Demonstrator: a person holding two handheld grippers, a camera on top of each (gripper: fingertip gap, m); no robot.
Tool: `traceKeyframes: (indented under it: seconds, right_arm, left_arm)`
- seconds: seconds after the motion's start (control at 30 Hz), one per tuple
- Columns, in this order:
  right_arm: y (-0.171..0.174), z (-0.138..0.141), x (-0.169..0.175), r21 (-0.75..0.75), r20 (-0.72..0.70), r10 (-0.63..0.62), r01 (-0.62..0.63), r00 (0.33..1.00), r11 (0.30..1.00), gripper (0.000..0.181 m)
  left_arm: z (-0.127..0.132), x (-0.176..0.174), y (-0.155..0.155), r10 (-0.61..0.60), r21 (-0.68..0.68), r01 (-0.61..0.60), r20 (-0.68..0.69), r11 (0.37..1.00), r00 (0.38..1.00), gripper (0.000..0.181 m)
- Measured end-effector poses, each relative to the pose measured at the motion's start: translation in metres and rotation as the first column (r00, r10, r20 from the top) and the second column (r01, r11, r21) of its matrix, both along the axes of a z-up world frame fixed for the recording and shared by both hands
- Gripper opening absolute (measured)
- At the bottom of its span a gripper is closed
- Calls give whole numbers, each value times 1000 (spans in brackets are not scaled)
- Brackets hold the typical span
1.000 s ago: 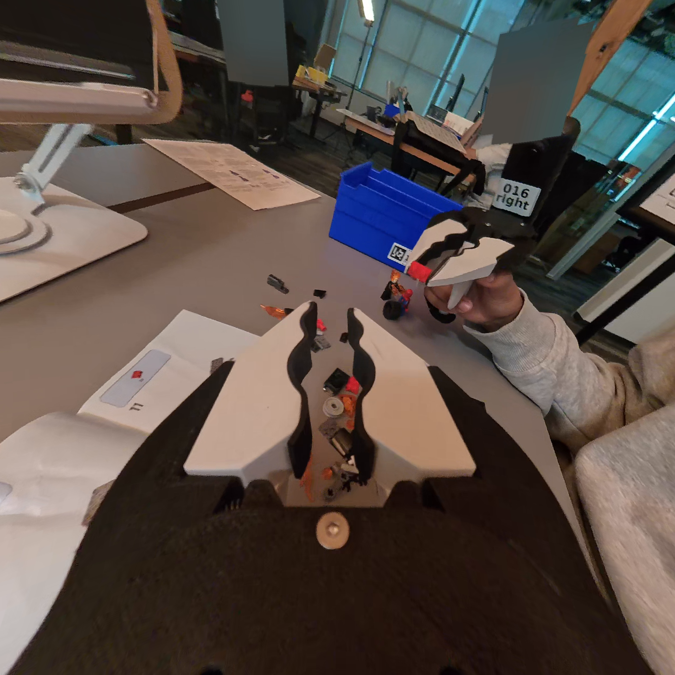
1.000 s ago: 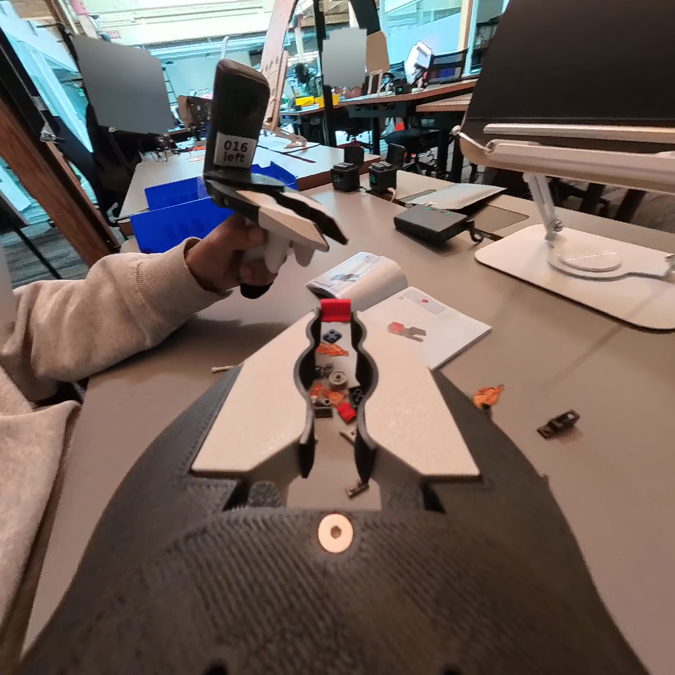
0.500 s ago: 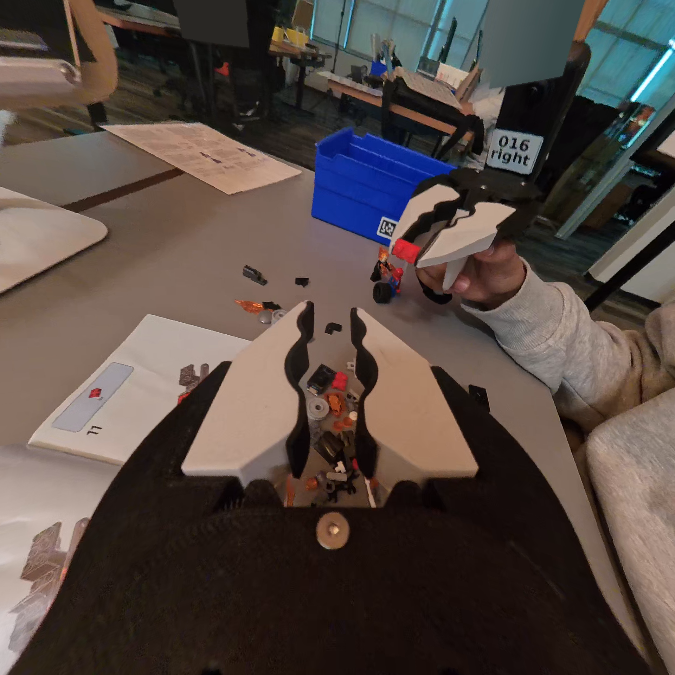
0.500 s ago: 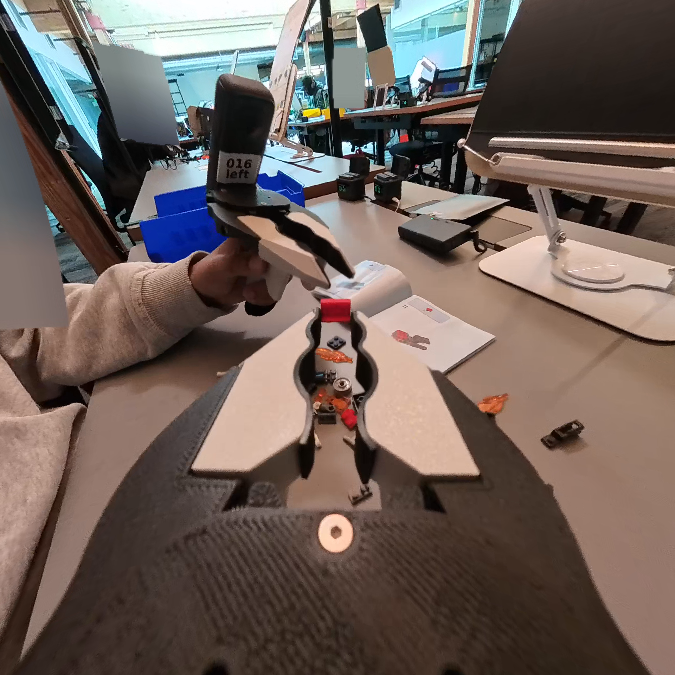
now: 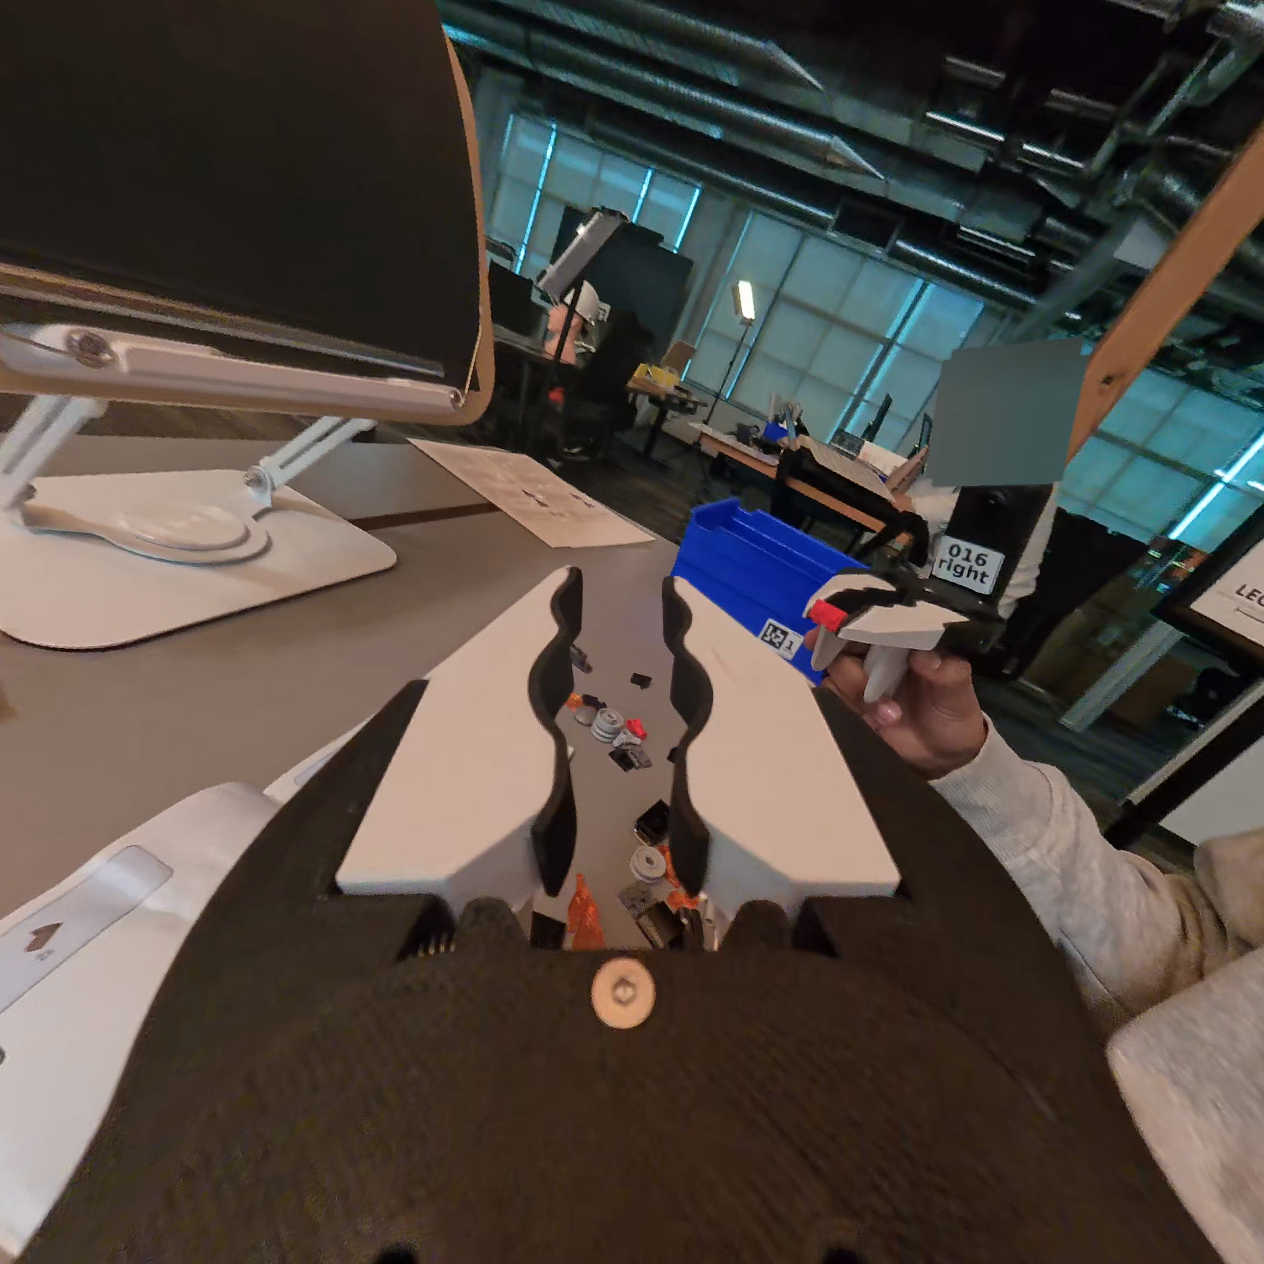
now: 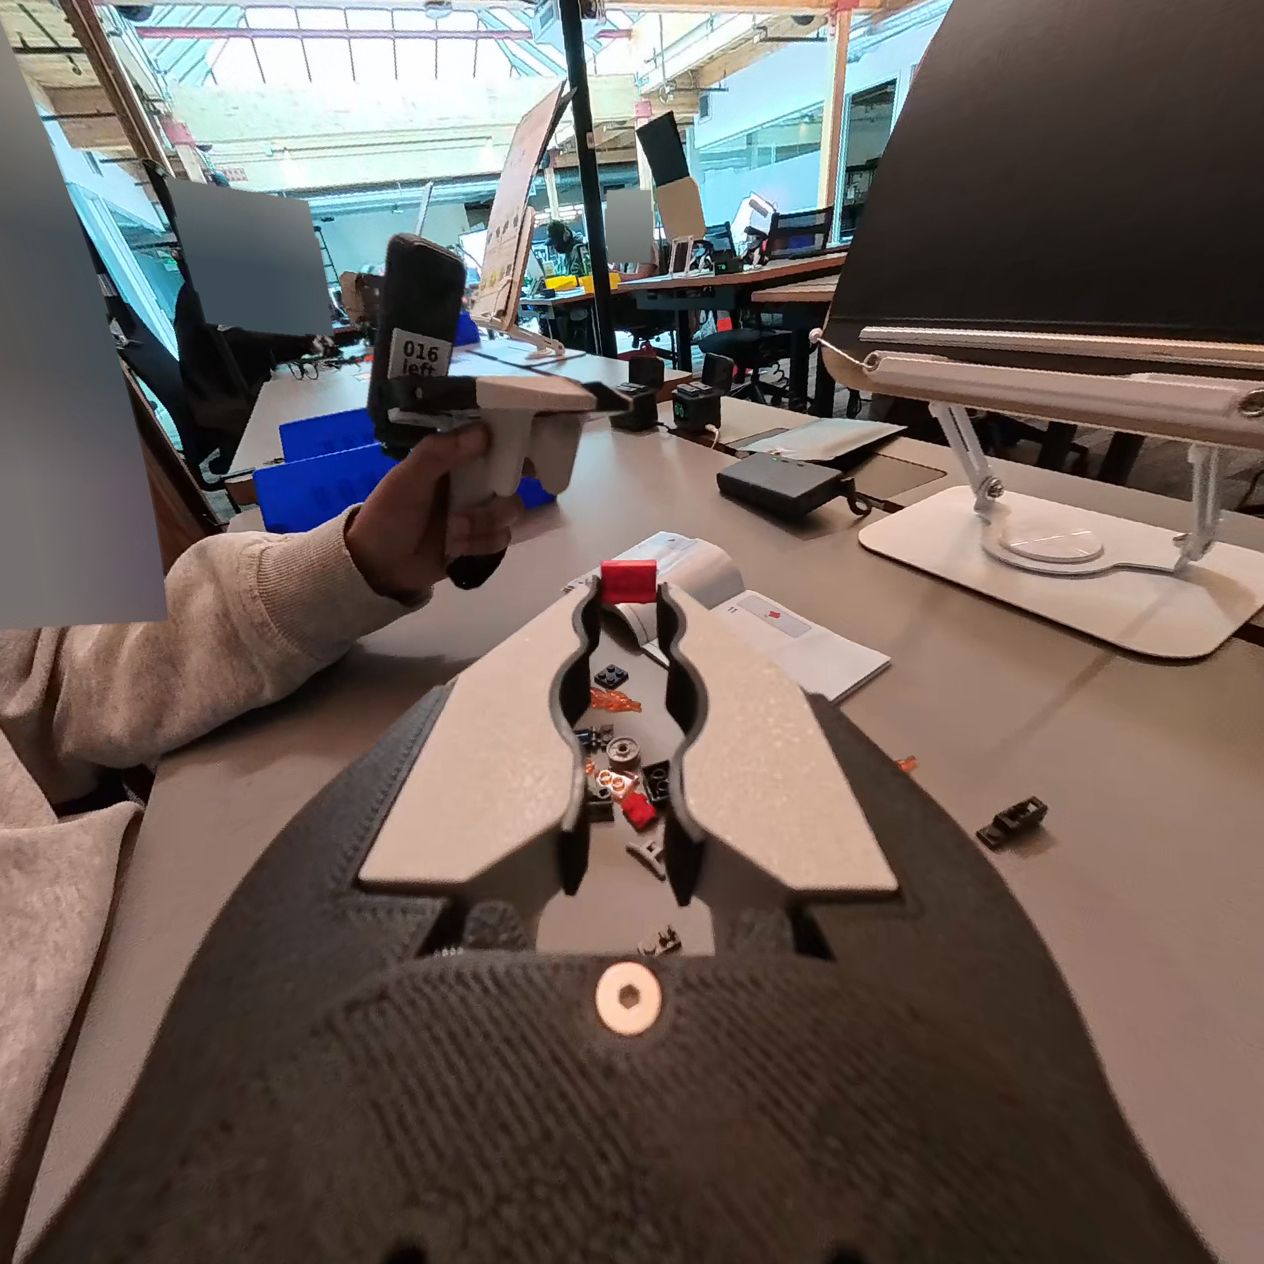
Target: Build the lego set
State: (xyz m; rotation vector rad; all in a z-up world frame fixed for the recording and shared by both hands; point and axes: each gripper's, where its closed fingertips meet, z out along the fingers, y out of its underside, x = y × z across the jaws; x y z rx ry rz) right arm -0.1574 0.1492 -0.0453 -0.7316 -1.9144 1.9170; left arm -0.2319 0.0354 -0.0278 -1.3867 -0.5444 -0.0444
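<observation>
1. Lego pieces (image 6: 619, 766) scattered loose on the grey table (image 6: 957, 718), seen through the gap of each tool; no finished build visible in either view, so judged early to midway.
2. Red brick (image 6: 628, 581) pinched at the very tips of the right gripper (image 6: 628, 596), jaws closed down to the brick's width; held out at the end probably to leave its faces free for pressing onto another part.
3. Same red brick (image 5: 824, 611) showing in the left wrist view, carried off the table just in front of the blue bin (image 5: 745, 568).
4. Left gripper (image 5: 619, 595) raised and roughly level, jaws parted and holding nothing; likely lifted clear of the pile before picking a mating piece.
5. Open instruction booklet (image 6: 793, 636) lying just beyond the pile, near enough for checking the step.
6. Small black piece (image 6: 1012, 817) and an orange bit (image 6: 906, 764) lying apart to the right, away from the main pile.
7. White stand (image 6: 1067, 581) with a dark screen farther back, well apart from the work.
</observation>
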Motion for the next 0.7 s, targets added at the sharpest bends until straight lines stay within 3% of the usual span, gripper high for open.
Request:
traceKeyframes:
  seconds: [0.7]
  right_arm:
    - [1,2,0,-6,-10,-7,7,1000,1000,14]
  left_arm:
    - [9,-2,-8,35,31,-35,-27,999,999,23]
